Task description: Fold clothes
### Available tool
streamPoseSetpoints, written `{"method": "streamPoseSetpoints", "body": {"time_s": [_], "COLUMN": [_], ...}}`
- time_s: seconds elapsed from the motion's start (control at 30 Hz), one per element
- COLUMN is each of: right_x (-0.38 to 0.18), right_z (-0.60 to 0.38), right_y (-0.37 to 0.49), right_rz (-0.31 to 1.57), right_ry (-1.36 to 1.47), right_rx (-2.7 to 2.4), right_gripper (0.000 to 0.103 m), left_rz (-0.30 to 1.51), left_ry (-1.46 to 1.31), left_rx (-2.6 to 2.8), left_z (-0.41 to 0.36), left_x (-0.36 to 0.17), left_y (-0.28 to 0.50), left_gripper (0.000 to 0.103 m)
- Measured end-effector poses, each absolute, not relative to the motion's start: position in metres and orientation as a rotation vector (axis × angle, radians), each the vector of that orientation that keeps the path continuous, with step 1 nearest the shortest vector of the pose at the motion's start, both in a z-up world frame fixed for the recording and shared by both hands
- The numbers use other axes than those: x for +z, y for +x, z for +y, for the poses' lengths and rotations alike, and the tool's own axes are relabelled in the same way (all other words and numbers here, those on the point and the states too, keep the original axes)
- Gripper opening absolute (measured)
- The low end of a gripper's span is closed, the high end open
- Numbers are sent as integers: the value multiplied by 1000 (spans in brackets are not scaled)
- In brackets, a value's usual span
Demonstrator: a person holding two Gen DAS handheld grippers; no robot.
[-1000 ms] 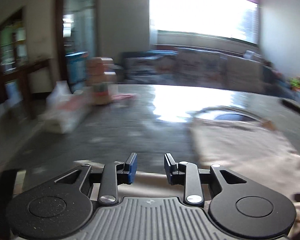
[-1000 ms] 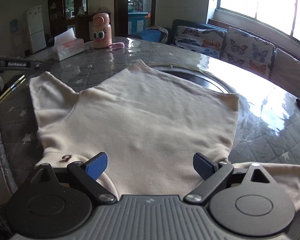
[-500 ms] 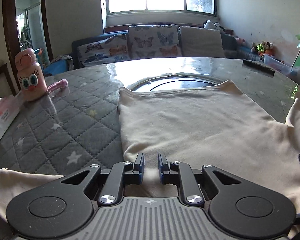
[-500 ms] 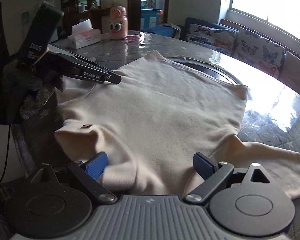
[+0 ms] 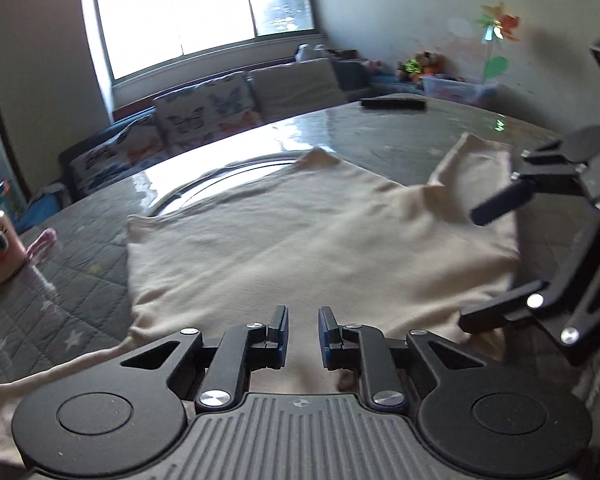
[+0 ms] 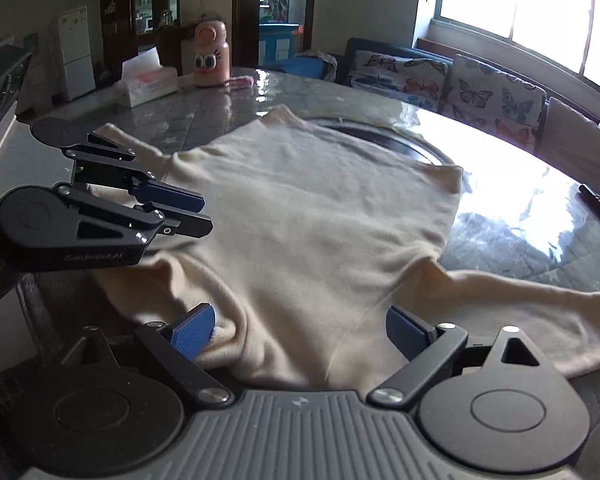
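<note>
Our left claw [image 5: 303, 334] sits low over the near edge of the shirt [image 5: 300, 248], its two blue pads drawn close but with a narrow gap showing between them; nothing is pinched there, and the cloth lies below them, not in the gap. Our right claw [image 6: 300, 330] has its pads spread wide apart, straddling a rumpled fold of the shirt at the shoulder, the left pad just beside a bunched bit of fabric, with no grip on it.

The shirt is cream, long-sleeved and spread flat across the round table [image 6: 520, 216], hem toward the far side, one sleeve [image 6: 540, 320] trailing off to the right in the right wrist view. We judge it light, limp and soft, so it will sag and drag rather than hold a shape. The glossy table cover should let it slide easily, which could pull the far hem askew. The best hold looks to be at the shoulder seams or a sleeve cuff, pinching a fold of fabric rather than a flat single layer.

Both claws slant downward toward the table. In the right wrist view the left claw [image 6: 172, 212] reaches in from the left with one jaw above the other, just above the shirt's left shoulder. In the left wrist view the right claw [image 5: 496, 264] comes in from the right edge, also turned on its side.

Farther off stand a pink bottle [image 6: 210, 54] and a tissue box [image 6: 150, 84].
</note>
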State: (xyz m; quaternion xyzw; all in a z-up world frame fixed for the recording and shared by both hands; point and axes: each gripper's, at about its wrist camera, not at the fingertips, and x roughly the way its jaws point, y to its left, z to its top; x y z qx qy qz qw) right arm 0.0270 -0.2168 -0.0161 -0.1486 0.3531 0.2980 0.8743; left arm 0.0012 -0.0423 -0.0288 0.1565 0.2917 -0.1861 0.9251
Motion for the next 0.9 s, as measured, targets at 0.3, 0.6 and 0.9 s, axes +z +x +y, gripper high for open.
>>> {"method": "streamPoseSetpoints", "body": {"time_s": [0.3, 0.6, 0.9], "right_x": [-10, -2, -26], "right_z": [-236, -299, -393], "right_y": [13, 38, 102], "right_rz": [744, 706, 708], "right_ry": [-236, -105, 59], "right_rx": [631, 399, 49], "right_gripper": [94, 94, 81], "left_rz": [542, 527, 539], "left_ry": [350, 284, 280], "left_rx": [-378, -387, -418], "left_z": [-41, -55, -79], "left_x": [-20, -6, -9], "left_y": [-16, -5, 0], "left_gripper": [19, 49, 70]}}
